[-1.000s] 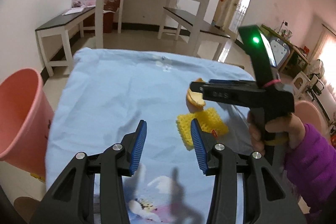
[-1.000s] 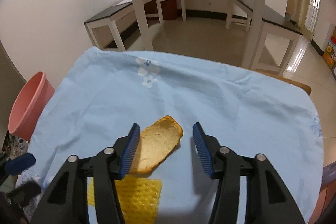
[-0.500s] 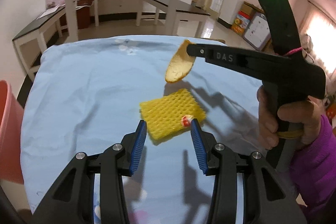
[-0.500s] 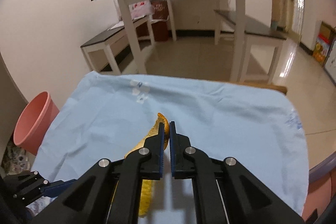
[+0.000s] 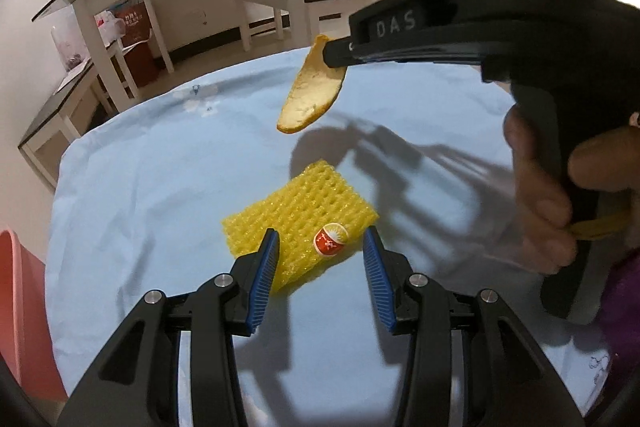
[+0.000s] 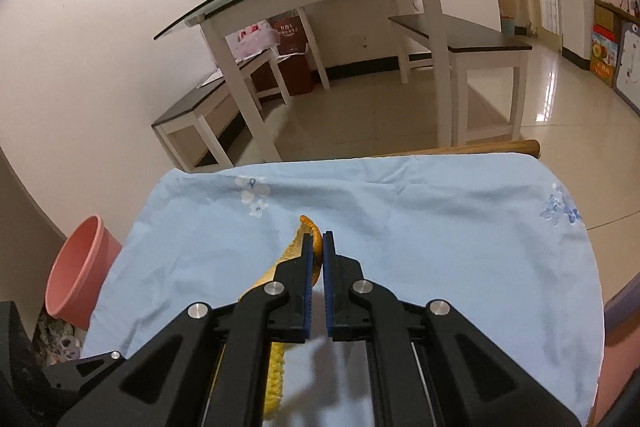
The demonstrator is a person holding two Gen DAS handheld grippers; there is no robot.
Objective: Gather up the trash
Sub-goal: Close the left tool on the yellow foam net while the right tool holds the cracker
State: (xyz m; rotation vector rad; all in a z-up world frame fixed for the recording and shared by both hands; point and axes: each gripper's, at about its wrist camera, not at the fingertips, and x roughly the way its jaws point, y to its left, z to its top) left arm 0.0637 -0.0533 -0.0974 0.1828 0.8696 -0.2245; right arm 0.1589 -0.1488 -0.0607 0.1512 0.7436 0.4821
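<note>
Holding peel (image 5: 310, 85) by upper edge, right tongs (image 6: 317, 247) clamped; light, floppy. Left tongs (image 5: 320, 251) spread wide over foam net (image 5: 296, 203), below peel, on table (image 5: 140, 187); soft, compressible, pinch short edge.

A table draped in a pale blue cloth (image 5: 160, 187) fills the near scene, small blue-and-white flowers printed toward its far left and right edges; a bare wooden rim (image 6: 500, 147) shows at the far right corner. Directly on the cloth, near the middle, lies a yellow foam net sleeve (image 5: 300, 211) with a round orange sticker (image 5: 330, 243) on its near right part; shadows fall on the cloth to its right.
</note>
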